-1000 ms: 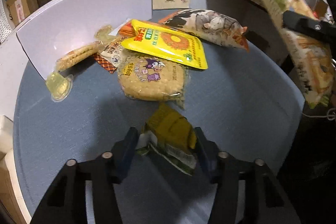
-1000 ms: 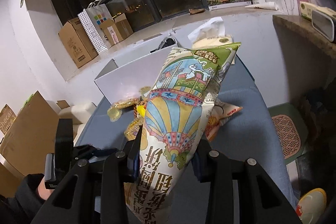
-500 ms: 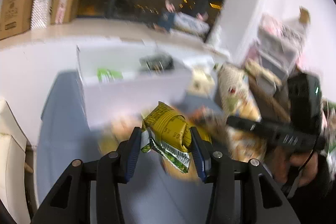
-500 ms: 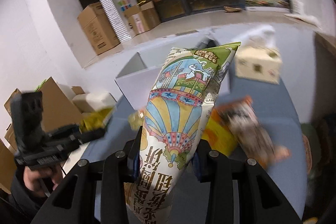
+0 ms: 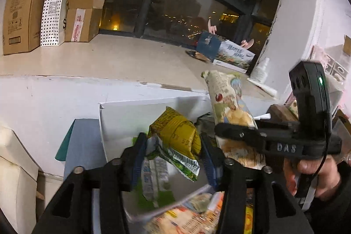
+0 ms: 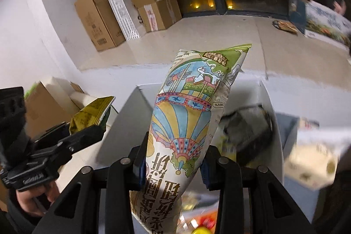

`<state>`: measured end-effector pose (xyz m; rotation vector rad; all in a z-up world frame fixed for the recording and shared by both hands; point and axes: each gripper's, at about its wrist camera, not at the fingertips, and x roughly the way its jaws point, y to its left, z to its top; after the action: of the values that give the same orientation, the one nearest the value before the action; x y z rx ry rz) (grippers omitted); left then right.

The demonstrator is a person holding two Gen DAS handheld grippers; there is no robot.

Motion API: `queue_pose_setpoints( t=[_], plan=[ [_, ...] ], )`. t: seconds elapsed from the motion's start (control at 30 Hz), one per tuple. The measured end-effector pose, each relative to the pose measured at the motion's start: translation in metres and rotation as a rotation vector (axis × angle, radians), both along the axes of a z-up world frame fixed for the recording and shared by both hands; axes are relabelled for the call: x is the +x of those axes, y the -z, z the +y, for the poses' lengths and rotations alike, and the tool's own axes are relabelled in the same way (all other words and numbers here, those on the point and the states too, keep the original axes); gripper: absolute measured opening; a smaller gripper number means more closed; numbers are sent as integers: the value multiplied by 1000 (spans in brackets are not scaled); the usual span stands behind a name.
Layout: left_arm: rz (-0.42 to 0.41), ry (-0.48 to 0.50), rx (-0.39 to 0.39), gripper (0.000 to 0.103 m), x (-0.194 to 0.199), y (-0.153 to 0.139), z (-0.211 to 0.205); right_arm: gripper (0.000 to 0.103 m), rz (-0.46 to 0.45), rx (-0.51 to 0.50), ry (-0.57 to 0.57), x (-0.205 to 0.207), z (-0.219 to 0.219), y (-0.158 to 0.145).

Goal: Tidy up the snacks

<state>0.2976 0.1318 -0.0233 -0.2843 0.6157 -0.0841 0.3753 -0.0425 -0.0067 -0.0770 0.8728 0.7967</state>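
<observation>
The left tool (image 5: 173,151) is clamped on a crumpled yellow-green snack packet (image 5: 175,135), held up in front of the open white box (image 5: 122,115). The right tool (image 6: 173,162) is clamped on a tall balloon-printed snack bag (image 6: 186,115), upright and also lifted before the box, just beside the left one.

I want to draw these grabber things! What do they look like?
Both are black plastic. The left gripper and right gripper have blue pads inside the jaws and round silver screws on the arms. The right one has a thin black cable, a green light and raised letters. A dark sleeve shows at the wrist.
</observation>
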Motion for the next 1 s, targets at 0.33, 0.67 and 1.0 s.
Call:
queue_pose_setpoints(
  t=[0.33, 0.67, 1.0],
  plan=[
    [34, -37, 4, 103, -9, 23, 13, 103, -104, -69, 54, 15, 8, 4],
    [5, 36, 15, 103, -52, 12, -17, 103, -170, -81, 47, -32, -22, -3],
    [50, 122, 133, 103, -136, 50, -85, 103, -154, 58, 100, -149, -118, 17]
  ],
)
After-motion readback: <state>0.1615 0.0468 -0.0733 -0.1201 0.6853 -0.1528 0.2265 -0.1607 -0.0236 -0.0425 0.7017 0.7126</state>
